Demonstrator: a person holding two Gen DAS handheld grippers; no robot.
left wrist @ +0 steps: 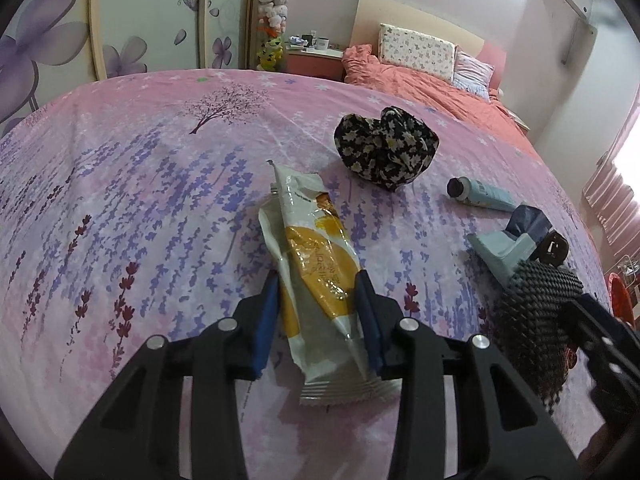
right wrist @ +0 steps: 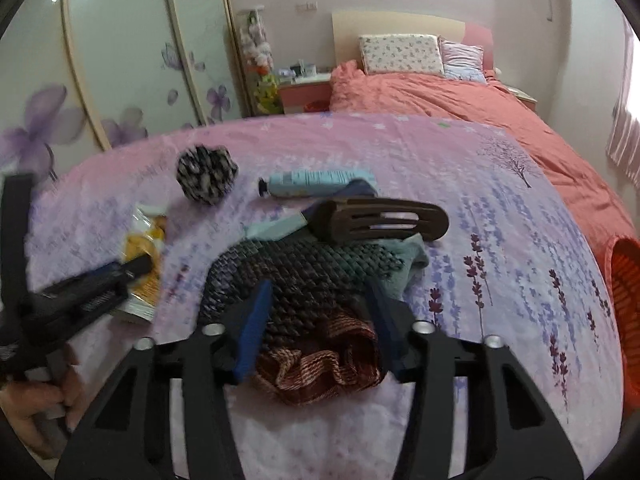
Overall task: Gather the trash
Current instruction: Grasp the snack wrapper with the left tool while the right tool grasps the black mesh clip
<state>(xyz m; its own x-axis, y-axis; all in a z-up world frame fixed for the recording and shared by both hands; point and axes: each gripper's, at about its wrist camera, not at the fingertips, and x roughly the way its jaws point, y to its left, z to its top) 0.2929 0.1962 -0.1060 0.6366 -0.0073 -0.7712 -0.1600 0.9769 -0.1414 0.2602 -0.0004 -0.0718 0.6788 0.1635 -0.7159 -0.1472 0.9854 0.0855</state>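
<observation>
Crinkled film wrapper lay on bedspread at 6 o'clock of scrunchie | left gripper pads clamped on wrapper | right gripper fingers pinched woven cloth | risk: slick film could slip; cloth was not trash; orange basket well apart

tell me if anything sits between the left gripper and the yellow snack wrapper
Nothing visible does. The left gripper already straddles the snack wrapper, its blue pads against both sides, on the pink sheet. The floral scrunchie and blue tube lie farther off, apart from it.
</observation>
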